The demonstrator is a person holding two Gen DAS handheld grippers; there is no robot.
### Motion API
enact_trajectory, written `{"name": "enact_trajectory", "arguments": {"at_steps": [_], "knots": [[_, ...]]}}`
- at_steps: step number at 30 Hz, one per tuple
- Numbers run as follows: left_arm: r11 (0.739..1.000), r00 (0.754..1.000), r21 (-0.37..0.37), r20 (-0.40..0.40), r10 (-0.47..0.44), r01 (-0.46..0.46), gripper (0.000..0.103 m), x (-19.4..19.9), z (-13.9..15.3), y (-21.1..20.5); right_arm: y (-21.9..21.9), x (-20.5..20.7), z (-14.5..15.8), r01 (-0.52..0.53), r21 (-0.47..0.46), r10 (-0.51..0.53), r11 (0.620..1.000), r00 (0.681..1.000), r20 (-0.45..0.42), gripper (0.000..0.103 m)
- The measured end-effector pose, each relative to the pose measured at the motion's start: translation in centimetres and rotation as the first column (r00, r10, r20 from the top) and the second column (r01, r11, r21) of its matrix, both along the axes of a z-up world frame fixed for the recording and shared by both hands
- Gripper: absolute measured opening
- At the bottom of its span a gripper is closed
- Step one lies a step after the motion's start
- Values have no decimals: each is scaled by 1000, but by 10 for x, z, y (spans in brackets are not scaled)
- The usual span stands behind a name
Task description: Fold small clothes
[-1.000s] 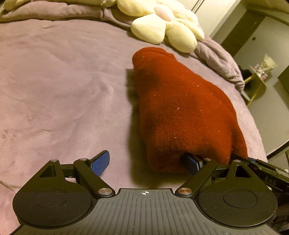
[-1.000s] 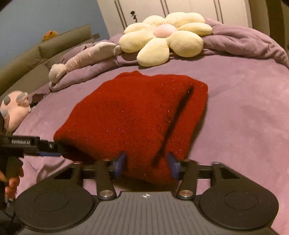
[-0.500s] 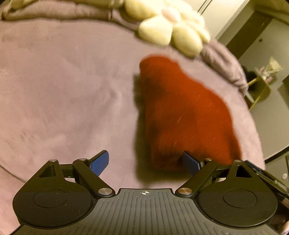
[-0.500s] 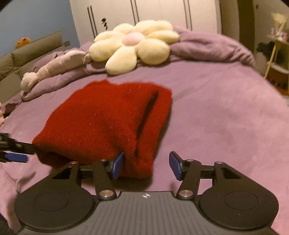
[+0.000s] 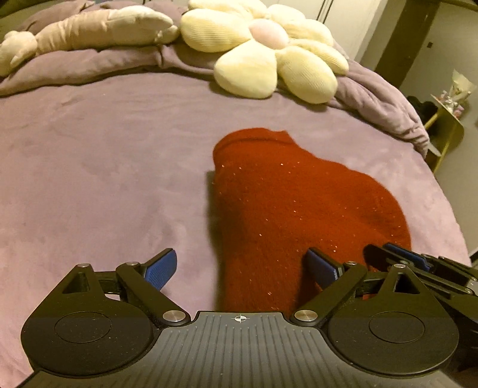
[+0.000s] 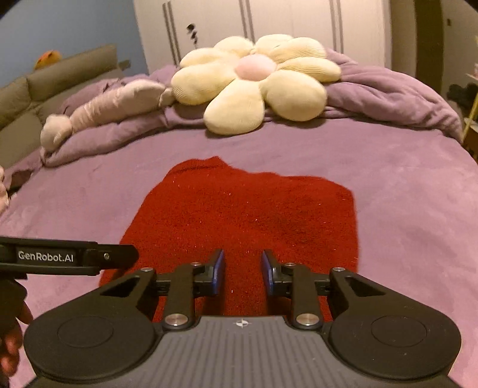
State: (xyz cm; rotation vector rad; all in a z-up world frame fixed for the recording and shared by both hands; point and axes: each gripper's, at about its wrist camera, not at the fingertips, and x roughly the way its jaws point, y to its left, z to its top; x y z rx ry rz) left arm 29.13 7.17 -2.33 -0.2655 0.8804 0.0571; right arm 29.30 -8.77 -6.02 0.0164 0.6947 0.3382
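Left hand-held gripper (image 5: pixel 240 268) spread wide, blue pads either side of red garment's near edge. Red garment (image 5: pixel 292 203) lying folded on purple bed (image 5: pixel 104 167). Right hand-held gripper (image 5: pixel 415 261) poking in at right, beside garment. Flower pillow (image 5: pixel 269 56) at far end; pale plush toy (image 5: pixel 89 28) upper left.

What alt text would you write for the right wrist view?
A folded red garment lies flat on a purple bed, just ahead of the open right gripper. A cream flower cushion sits behind; the left gripper enters from the left.
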Motion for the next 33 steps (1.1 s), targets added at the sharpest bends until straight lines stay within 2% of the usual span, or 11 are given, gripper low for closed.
{"name": "enact_trajectory", "arguments": {"at_steps": [3,6,10,12,15,21,24,27,28,30,33], "knots": [[999,1000,43,-7,0,1,100,-3,-13,4,16,4,-17,-63,-51,62,997,998,-24,27],[999,999,-33,-22,36,-36,101,-4,-19,15,30,4,-24,-88,-116,89,989,996,5,27],[997,999,-73,-3,40,-40,100,-21,2,18,12,-4,-5,-71,-27,72,997,997,6,28],[999,1000,-50,5,20,-20,100,-32,7,14,1,-23,4,-72,35,71,997,997,26,29],[1000,1000,-7,-12,-13,13,100,-42,-1,9,2,-50,4,-107,61,105,992,994,34,29],[1000,999,15,-54,1,0,103,-36,-26,12,36,-51,-32,-141,-80,141,987,990,-5,29],[1000,999,-25,-51,16,-17,102,-41,-25,17,38,-47,-28,-158,-91,157,983,987,-23,29],[996,1000,-85,19,0,2,100,-50,-2,21,27,-54,-9,-177,-68,177,982,984,-4,30],[995,999,-98,51,-15,20,100,-48,6,20,20,-55,1,-167,-41,168,985,985,22,36],[993,995,-103,94,-38,48,100,-35,18,16,9,-50,15,-112,-2,112,994,991,76,43],[994,992,-80,115,-59,69,100,5,23,4,11,-17,26,-18,-33,21,999,995,94,43]]}}
